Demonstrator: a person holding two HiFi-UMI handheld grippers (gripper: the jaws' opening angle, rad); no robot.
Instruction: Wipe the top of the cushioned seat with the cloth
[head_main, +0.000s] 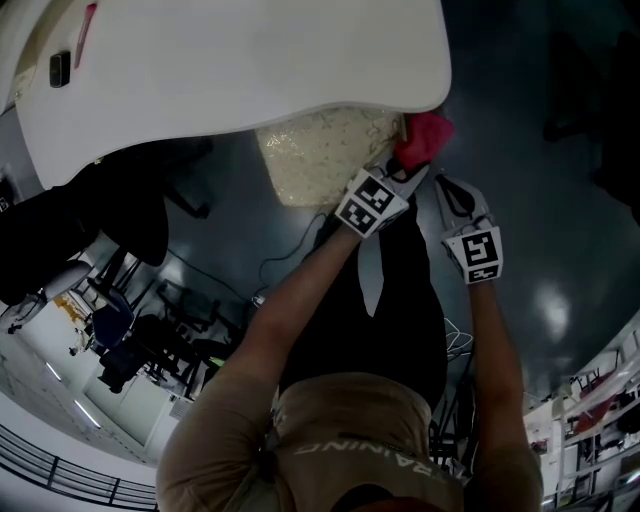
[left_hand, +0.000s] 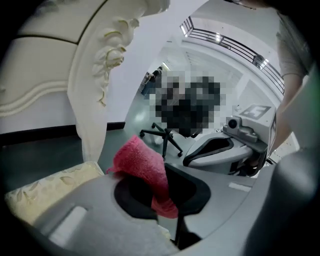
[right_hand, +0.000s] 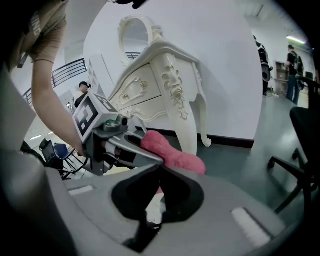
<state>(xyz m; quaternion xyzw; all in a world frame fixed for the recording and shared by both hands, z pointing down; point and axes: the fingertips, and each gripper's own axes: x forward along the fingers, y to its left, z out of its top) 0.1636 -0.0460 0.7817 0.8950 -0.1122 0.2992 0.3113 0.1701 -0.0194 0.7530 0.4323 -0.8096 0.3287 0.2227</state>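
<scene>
The left gripper (left_hand: 165, 172) is observed with its jaws closed on the cloth (left_hand: 140, 160). A pink-red fold is pinched between the jaw tips, and the remainder is bunched upward beyond them. The right gripper (right_hand: 160, 169) is observed with its jaws brought together at the tips, and nothing is gripped between them. In the right gripper view, the cloth is seen just beyond those tips, clamped in the left gripper. In the head view, the two grippers are held close together, the right one slightly nearer the person and clear of the cloth.

The cushioned seat (head_main: 320, 155) is noted as cream with a patterned cover, and it is partly tucked under the edge of the white dressing table (head_main: 230, 70). The cloth is located at the seat's right far corner, close to the table edge. In the left gripper view, the cushion is seen low at the left, just beside and below the cloth. Contact between cloth and cushion cannot be confirmed from any view.

A carved white table leg (left_hand: 92, 100) is recorded just behind the seat. A black office chair (left_hand: 165, 140) is noted on the dark floor (head_main: 560, 200), well beyond the grippers. Both forearms of the person are seen extended toward the seat.
</scene>
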